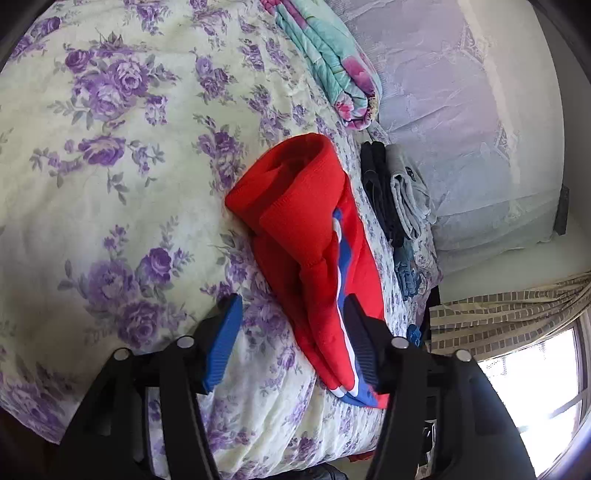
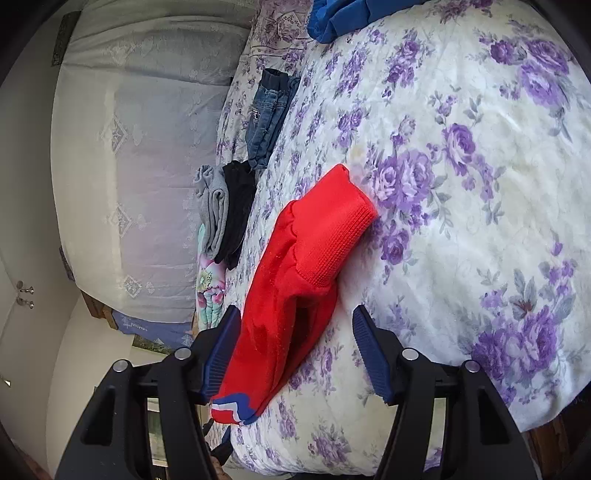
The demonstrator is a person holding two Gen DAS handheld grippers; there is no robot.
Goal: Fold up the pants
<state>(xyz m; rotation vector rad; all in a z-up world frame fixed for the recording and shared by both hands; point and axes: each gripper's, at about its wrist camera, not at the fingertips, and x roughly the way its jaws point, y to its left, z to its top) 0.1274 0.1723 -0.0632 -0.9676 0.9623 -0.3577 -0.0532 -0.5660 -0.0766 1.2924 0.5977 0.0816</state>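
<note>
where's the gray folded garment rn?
The gray folded garment lies at the floral-quilted bed's far edge, against the black folded garment, beyond the red pants.

We cannot see all of the blue cloth (image 2: 340,16); the top edge cuts it off. The gray pants (image 2: 214,206) hide part of the flowery blanket (image 2: 210,291) under them.

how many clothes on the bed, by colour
red pants with blue-white stripe: 1
black folded garment: 1
grey folded garment: 1
blue denim jeans: 1
bright blue garment at the bed edge: 1
total: 5
</note>
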